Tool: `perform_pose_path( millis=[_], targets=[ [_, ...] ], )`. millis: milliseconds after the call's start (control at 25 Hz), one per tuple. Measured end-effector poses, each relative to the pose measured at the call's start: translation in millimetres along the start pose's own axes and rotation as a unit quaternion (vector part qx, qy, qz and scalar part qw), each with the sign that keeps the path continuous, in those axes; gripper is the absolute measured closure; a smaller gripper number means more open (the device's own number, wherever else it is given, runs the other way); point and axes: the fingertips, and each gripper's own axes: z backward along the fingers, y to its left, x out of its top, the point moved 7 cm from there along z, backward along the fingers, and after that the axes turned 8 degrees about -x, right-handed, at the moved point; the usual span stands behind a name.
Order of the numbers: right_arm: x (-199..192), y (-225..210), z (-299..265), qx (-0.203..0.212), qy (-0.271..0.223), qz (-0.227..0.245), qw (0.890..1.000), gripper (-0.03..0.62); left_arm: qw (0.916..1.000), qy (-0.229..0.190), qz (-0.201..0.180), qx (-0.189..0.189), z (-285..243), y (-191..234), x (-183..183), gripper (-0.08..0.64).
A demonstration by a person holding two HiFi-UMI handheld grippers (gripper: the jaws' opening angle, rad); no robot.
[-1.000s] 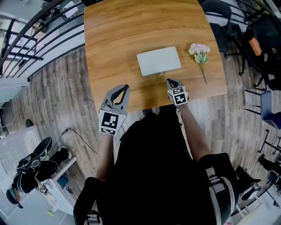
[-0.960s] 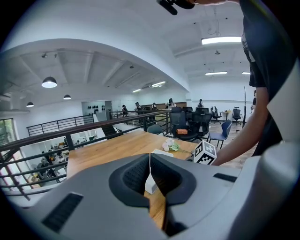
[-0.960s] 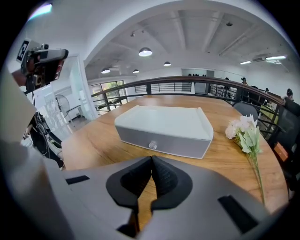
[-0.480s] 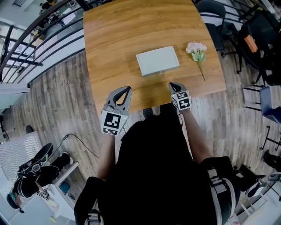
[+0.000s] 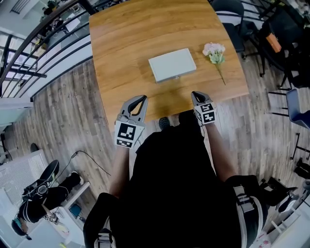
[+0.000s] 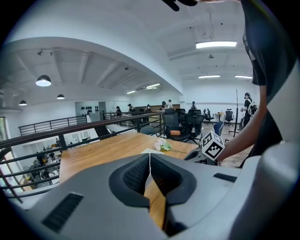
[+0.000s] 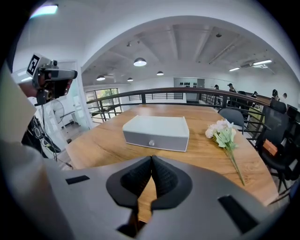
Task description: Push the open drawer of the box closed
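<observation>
A pale grey box (image 5: 172,65) lies in the middle of the wooden table (image 5: 126,43). In the right gripper view the box (image 7: 156,131) shows its drawer front flush with the body, a small round knob at its centre. My right gripper (image 5: 195,94) hangs over the table's near edge, well short of the box, jaws shut and empty (image 7: 151,158). My left gripper (image 5: 141,100) is at the near edge to the left, also shut on nothing (image 6: 149,154).
A small bunch of pink flowers (image 5: 214,52) lies on the table right of the box; it also shows in the right gripper view (image 7: 224,135). Office chairs (image 5: 232,12) stand beyond the right edge, a railing (image 5: 43,34) to the left.
Both grippers have drawn back from the box toward the table's near edge. The box and flowers have not moved.
</observation>
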Motion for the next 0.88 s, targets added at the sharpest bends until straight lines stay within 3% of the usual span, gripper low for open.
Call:
perform_pose_path(
  millis=[520,880],
  targets=[
    [39,-3,21,0.005,-0.045,0.039,0.998,0.577,0.9997,-0.001,-0.007,-0.025,-24,1,4,0.535],
    [69,0,36,0.09,-0.081,0.054,0.991,0.577,0.9996,-0.004,-0.002,-0.028,-39,0,9,0.535]
  ],
)
